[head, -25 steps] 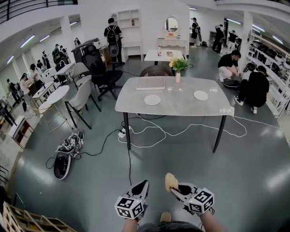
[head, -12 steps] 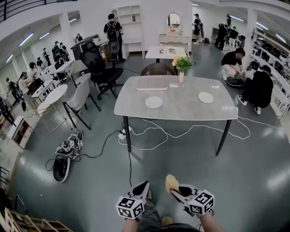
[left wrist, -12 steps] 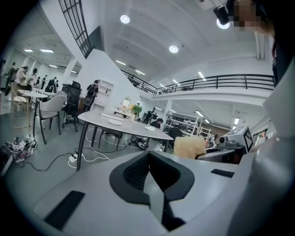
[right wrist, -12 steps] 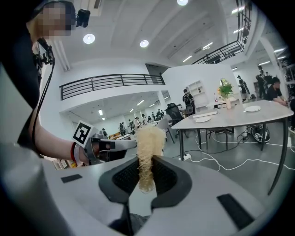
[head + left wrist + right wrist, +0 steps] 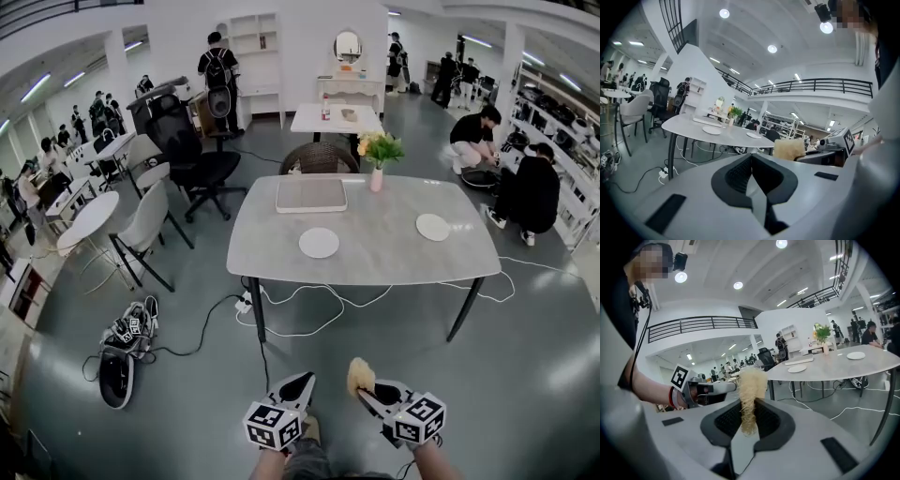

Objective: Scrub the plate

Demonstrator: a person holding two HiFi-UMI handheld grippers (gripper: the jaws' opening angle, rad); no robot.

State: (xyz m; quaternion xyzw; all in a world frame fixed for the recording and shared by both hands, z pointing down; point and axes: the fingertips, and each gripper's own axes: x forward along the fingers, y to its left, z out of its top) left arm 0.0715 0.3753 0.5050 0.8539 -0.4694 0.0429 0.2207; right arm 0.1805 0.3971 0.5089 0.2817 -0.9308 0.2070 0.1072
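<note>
left gripper point(image 5: 296, 382): jaws pressed together with nothing between them, held low over the floor, well short of the near edge of the surface point(image 5: 375, 267).
middle plate point(image 5: 319, 243): flat near the centre of the surface, just in front of a grey tray point(image 5: 311, 194).
scrubber point(image 5: 359, 374): a pale yellow fibrous tuft, also well short of the surface's near edge.
right gripper point(image 5: 370, 394): clamped on the scrubber, beside the left gripper.
right plate point(image 5: 433, 227): on the right part of the surface, well apart from the middle plate.
head view only: both plates as full circles, and a vase of greenery point(image 5: 378, 155) at the surface's far edge.
gripper views only: how the jaws stand. The fibres run down between the right gripper's jaws, and the plates show as thin slivers on the surface.
hard to make out: the plates are too far off to tell their condition. The person's arms are cut off at the head view's bottom edge.
</note>
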